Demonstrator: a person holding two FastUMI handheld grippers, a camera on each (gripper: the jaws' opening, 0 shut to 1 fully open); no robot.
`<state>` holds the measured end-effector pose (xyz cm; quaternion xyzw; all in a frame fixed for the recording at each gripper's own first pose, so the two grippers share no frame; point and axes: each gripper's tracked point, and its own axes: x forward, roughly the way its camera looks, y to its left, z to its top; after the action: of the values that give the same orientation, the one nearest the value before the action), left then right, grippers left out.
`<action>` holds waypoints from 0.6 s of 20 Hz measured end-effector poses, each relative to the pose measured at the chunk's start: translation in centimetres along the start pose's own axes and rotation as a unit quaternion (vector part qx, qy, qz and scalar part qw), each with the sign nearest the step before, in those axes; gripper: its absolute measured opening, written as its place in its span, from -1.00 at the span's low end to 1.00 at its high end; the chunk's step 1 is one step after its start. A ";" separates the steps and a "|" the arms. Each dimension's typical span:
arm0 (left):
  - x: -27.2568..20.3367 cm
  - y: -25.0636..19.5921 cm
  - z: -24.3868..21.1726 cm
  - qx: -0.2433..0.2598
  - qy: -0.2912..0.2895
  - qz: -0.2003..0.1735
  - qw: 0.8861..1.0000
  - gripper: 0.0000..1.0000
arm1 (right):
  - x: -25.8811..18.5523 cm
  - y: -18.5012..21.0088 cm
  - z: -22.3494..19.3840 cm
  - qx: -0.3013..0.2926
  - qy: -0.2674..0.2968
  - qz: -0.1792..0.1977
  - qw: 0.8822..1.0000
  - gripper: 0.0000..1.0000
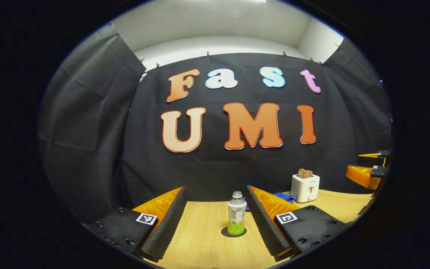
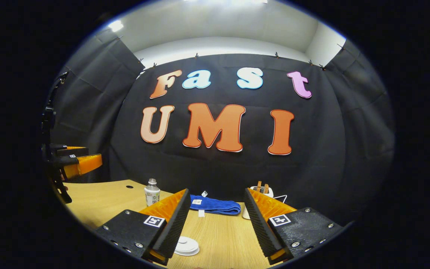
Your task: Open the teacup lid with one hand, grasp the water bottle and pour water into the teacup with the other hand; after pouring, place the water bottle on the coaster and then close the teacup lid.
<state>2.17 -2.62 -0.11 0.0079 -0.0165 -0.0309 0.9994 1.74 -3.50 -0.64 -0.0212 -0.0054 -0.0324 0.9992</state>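
The water bottle [image 1: 236, 218], clear with a white label and green liquid at the bottom, stands upright on the wooden table [image 1: 203, 243], straight ahead between the fingers of my open left gripper [image 1: 215, 194]. Neither finger touches it. A dark round patch [image 1: 226, 233] lies under the bottle; I cannot tell whether it is a coaster or a shadow. In the right gripper view the bottle [image 2: 152, 193] stands far left. My right gripper [image 2: 216, 192] is open and holds nothing. A white round lidded thing [image 2: 187, 246], apparently the teacup, sits low beside its left finger, partly hidden.
A white toaster [image 1: 305, 187] with toast stands at the back right, and a folded blue towel [image 2: 211, 204] lies along the wall. The right gripper [image 1: 353, 163] hovers at the far right, the left gripper [image 2: 94, 154] at the far left. The table [image 2: 99, 198] has a small hole [image 2: 129, 186].
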 end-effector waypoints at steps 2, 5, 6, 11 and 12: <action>-0.2 -0.2 0.9 0.006 -0.010 -0.001 1.000 0.94 | -0.1 -0.1 0.1 0.005 0.001 0.000 1.000 0.73; -0.5 -0.7 1.5 0.008 -0.013 -0.003 1.000 0.99 | -0.3 -0.5 0.4 0.008 -0.001 -0.006 1.000 0.73; -0.6 -0.9 1.7 0.005 -0.014 -0.005 1.000 0.94 | -0.5 -0.6 0.5 0.009 -0.002 -0.007 1.000 0.73; -0.8 -1.1 2.4 0.008 -0.019 -0.009 1.000 0.99 | -0.9 -0.6 0.6 0.011 -0.003 -0.009 1.000 0.75; -0.8 -1.2 2.5 0.010 -0.020 -0.009 1.000 0.99 | -0.9 -0.6 0.7 0.011 -0.002 -0.011 1.000 0.75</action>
<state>1.25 -3.83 2.30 0.0178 -0.0364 -0.0402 0.9984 0.85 -4.06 0.04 -0.0098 -0.0083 -0.0429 0.9990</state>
